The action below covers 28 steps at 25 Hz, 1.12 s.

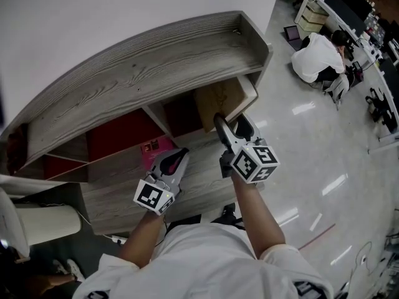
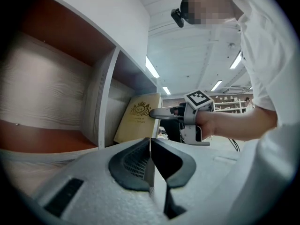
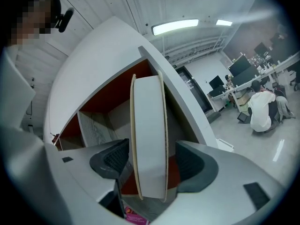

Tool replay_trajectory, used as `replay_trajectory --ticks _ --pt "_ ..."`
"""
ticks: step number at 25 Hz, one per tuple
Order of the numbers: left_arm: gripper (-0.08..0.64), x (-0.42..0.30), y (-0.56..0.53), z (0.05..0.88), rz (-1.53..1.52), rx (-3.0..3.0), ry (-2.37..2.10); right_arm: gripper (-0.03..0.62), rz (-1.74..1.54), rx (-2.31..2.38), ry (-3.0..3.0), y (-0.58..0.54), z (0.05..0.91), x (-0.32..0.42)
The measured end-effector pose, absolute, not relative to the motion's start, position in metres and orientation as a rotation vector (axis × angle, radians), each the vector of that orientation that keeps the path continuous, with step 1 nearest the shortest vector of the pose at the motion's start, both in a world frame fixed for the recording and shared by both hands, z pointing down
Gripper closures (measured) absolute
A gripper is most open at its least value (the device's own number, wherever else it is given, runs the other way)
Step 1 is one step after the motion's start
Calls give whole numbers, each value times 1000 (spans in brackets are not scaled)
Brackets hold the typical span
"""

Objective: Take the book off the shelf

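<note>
A tan book [image 1: 215, 101] with a gold crest stands leaning in the right-hand compartment of the grey wooden shelf [image 1: 143, 67]. My right gripper [image 1: 232, 126] reaches into that compartment. In the right gripper view the book's white page edge [image 3: 149, 125] stands between the wide-open jaws, with a small gap to each pad. My left gripper [image 1: 176, 157] hangs in front of the lower shelf board, shut with nothing in it [image 2: 151, 154]. From the left gripper view I see the book's cover [image 2: 137, 118] and the right gripper [image 2: 159, 113] at its edge.
A pink book [image 1: 151, 149] lies flat on the lower shelf board, below the left gripper. A person in white [image 1: 318, 55] sits on the glossy floor to the far right, beside desks with monitors [image 1: 349, 2]. A white cylinder-like object [image 1: 43, 223] stands at lower left.
</note>
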<state>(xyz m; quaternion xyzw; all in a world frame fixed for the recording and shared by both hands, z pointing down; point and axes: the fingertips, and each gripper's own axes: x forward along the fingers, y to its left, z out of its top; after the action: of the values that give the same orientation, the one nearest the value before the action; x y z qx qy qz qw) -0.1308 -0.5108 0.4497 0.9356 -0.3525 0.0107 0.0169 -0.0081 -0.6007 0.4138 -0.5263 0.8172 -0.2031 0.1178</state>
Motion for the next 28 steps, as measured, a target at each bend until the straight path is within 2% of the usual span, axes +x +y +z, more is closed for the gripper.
replay_trajectory --ticks 8,11,13,28 --pt "541 -132 -508 458 30 2874 -1092 307 -607 -1543 2372 -604 411 -7" --pt "541 -133 -506 458 25 2868 -1099 354 -608 -1544 2368 -604 409 -8" --pt "541 -133 -505 455 24 2878 -1094 360 -611 -1546 2367 -604 409 -8" --pt "541 -139 -489 448 -14 2847 -1158 373 -622 -1523 2364 -585 404 -4"
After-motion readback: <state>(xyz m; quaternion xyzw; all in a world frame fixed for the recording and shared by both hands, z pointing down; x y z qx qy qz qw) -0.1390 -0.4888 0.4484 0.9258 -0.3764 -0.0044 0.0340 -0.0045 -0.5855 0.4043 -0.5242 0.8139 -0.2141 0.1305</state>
